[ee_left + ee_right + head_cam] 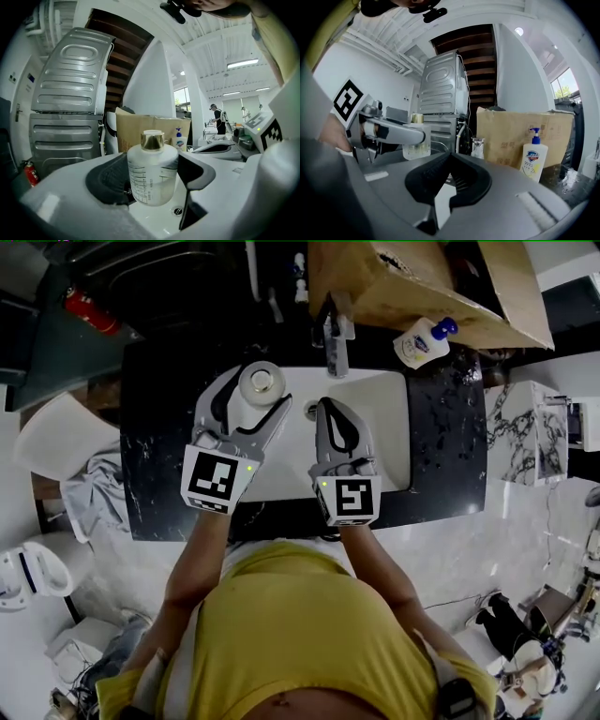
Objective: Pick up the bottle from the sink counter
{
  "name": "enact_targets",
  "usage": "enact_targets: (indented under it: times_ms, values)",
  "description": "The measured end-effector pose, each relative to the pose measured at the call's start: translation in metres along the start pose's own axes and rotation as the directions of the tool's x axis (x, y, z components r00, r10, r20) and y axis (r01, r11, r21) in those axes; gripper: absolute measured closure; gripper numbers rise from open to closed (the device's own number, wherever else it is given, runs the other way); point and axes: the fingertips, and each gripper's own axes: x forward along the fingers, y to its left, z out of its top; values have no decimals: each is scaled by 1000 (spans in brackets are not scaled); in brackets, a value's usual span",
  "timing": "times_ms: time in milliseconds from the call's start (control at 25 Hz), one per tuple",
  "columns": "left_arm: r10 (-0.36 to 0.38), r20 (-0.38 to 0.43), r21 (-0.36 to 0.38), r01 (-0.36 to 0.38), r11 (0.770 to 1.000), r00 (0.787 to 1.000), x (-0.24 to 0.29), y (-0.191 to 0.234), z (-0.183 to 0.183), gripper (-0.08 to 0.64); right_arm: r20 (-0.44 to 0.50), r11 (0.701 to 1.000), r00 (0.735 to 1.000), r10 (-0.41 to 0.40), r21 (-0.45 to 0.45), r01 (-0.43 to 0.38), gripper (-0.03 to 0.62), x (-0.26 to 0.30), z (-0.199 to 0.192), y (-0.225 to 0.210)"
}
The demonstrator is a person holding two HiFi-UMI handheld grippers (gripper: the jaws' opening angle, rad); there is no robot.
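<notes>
A frosted, clear bottle (pixel 151 171) with a gold cap and printed measuring lines stands upright between the pads of my left gripper (pixel 258 393), which is shut on it. It hangs over the left part of the white sink (pixel 386 423), with the drain (pixel 177 211) below it. Seen from above, its round cap (pixel 262 381) shows between the jaw tips. In the right gripper view the same bottle (pixel 416 146) shows at the left, held by the left gripper. My right gripper (pixel 329 407) hovers over the middle of the sink, shut with nothing in it.
A chrome faucet (pixel 336 338) stands behind the sink. A white soap pump bottle (pixel 422 341) sits at the back right on the black marble counter (pixel 159 446), against a cardboard box (pixel 422 282). A red fire extinguisher (pixel 91 312) lies far left.
</notes>
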Motion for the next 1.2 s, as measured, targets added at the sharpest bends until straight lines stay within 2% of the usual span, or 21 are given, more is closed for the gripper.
enact_targets:
  times_ms: [200,440,600,1200]
  values:
    - [19,-8,-16,-19,1000,1000,-26,-8,-4,232,10,1000,1000,-13,-7,13,591,-9,10,1]
    - [57,-7,-80,-58,995,998,-49,-11,-11,232,61,1000,998,-4,-16,5,591,-18,26,8]
    - [72,-5,-80,-72,994,997,-59,-13,-11,232,87,1000,996,9,15,-11,591,-23,36,17]
    - [102,16,-58,-100,993,995,-70,-10,-1,232,77,1000,997,23,2,-23,591,-29,36,24]
